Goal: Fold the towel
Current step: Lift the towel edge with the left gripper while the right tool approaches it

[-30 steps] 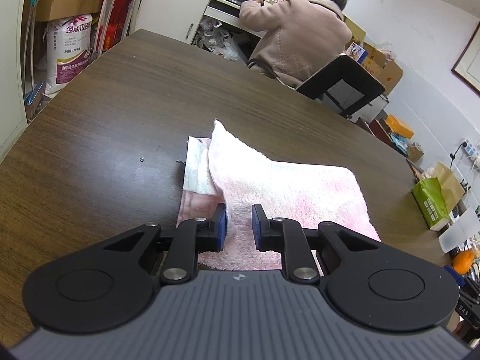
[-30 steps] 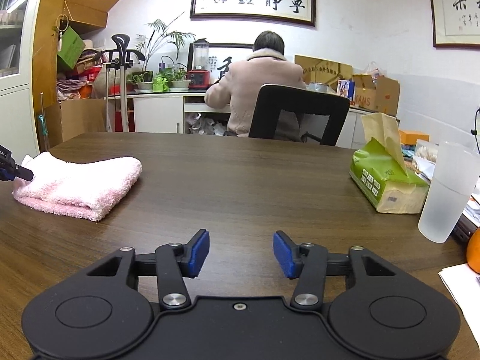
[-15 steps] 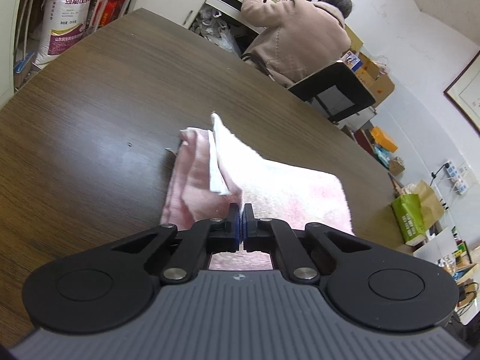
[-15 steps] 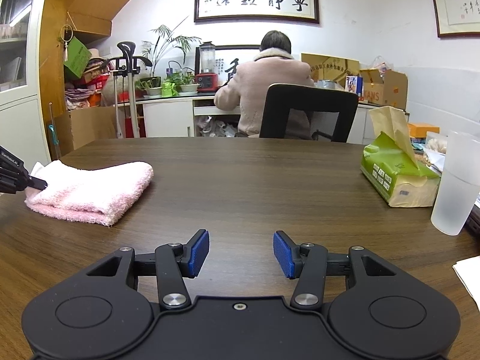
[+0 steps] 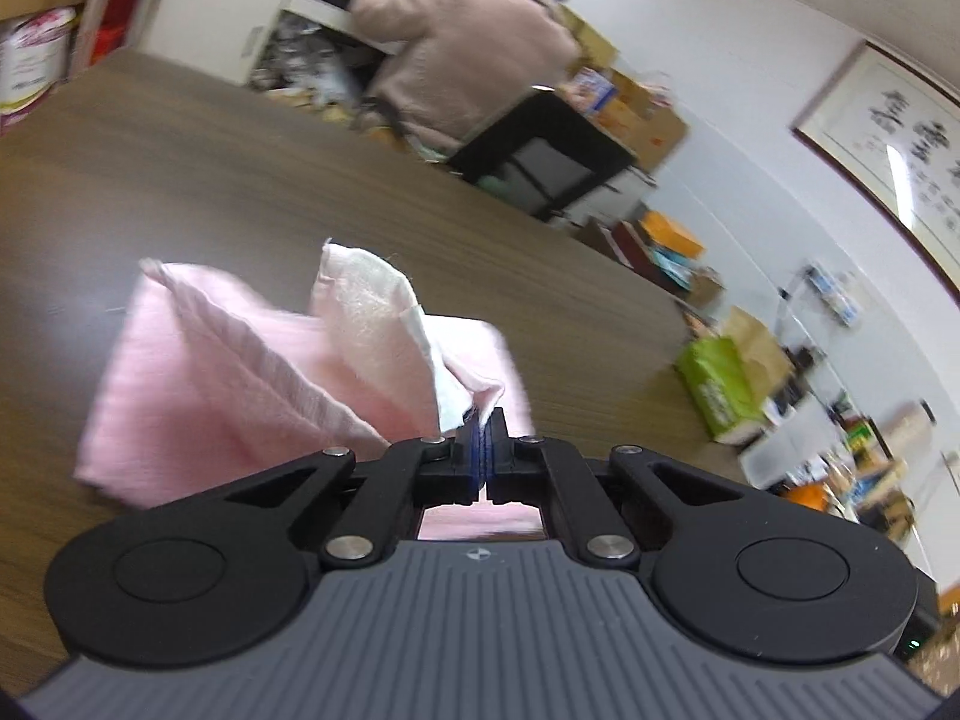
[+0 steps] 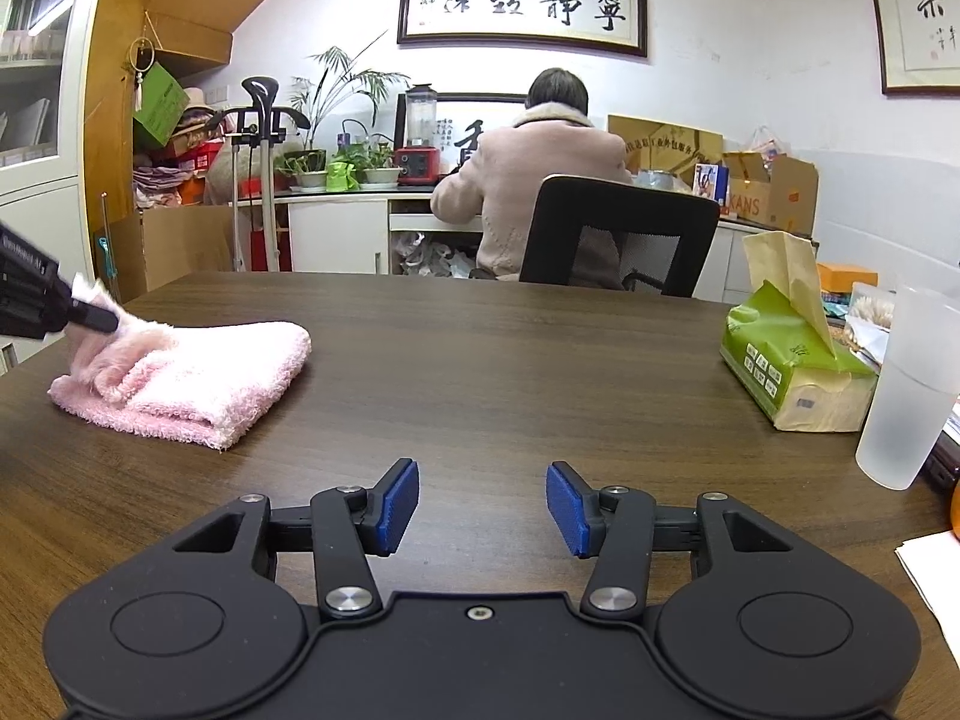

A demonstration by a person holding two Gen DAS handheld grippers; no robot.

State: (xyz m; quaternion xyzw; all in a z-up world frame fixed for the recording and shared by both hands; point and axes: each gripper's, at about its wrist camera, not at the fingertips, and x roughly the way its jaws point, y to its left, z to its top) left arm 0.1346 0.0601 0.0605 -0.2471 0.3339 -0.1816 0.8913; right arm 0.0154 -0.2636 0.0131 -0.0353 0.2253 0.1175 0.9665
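The left tongs (image 5: 485,432) are clenched on a corner of the pink towel (image 5: 240,372), their blue pads pressed together with the cloth pinched at the tips. That corner is lifted off the surface (image 5: 180,180), and the towel fans away ahead and to the left of the tongs in raised folds, one pale flap standing up just beyond the tips. The rest of the towel lies flat on the surface ahead of the left tongs; from here its long axis cannot be told, since the view is blurred and the cloth is bunched.

From the right wrist view the towel (image 6: 198,384) sits well to the left of the right tongs (image 6: 483,507) and farther out, a folded bundle whose long side runs left to right across the view, its rounded fold facing right. The left tongs (image 6: 90,318) reach in from the left edge and grip its far left end, which is pulled up.

The right tongs are released, with only bare surface (image 6: 480,360) between the pads, and the jaws are closing. A green tissue pack (image 6: 792,360) and a frosted cup (image 6: 912,384) stand far to their right
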